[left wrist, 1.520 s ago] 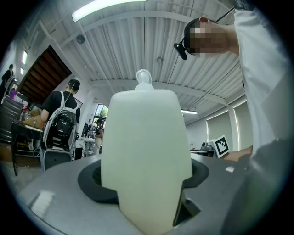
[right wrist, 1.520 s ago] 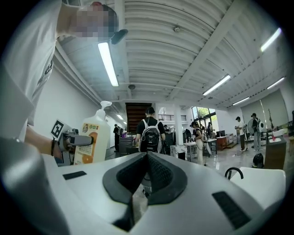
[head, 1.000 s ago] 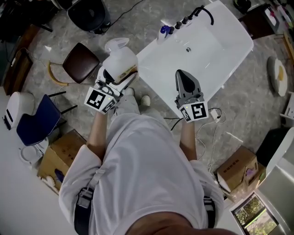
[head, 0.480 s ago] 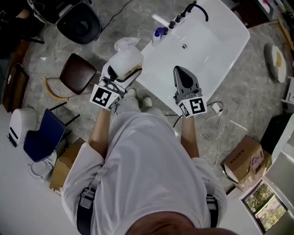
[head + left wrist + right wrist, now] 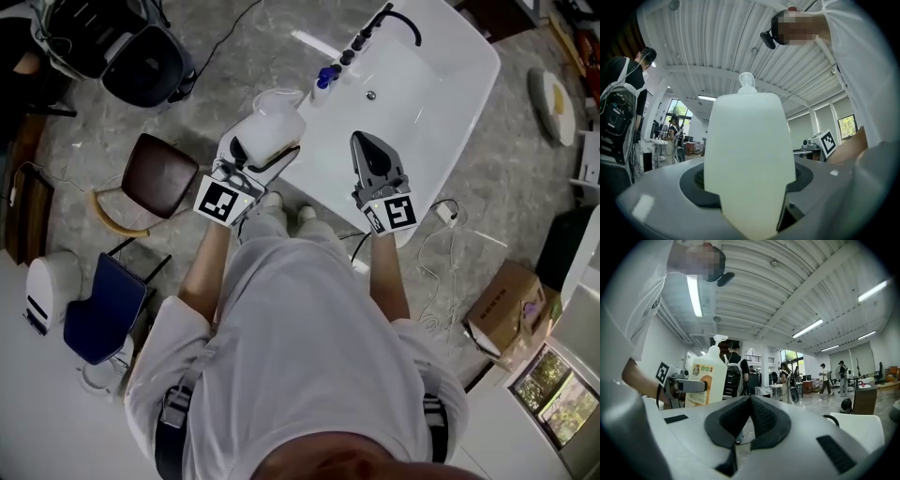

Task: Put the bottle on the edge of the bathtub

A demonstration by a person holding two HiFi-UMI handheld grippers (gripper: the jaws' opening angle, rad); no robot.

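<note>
A large white pump bottle [image 5: 270, 129] with an orange label is held level in my left gripper [image 5: 255, 148], whose jaws are shut on its body. It hangs beside the near left corner of the white bathtub [image 5: 461, 117]. In the left gripper view the bottle [image 5: 749, 159] fills the middle, and the left gripper [image 5: 749, 197] clamps its lower part. My right gripper [image 5: 373, 157] is shut with nothing in it, over the tub's near rim. In the right gripper view its pads [image 5: 761, 416] meet, and the bottle [image 5: 708, 378] shows at the left.
A black tap [image 5: 401, 19], knobs and a small blue item [image 5: 325, 75] sit at the tub's far end. A brown chair [image 5: 161, 164] and a blue chair [image 5: 103, 305] stand to the left. A cable with a plug [image 5: 441, 214] and a cardboard box [image 5: 506, 305] lie at the right.
Both grippers and the person have moved closer to the tub. The bottle, still held, now sits right beside the tub's left corner. The right gripper stays shut.
</note>
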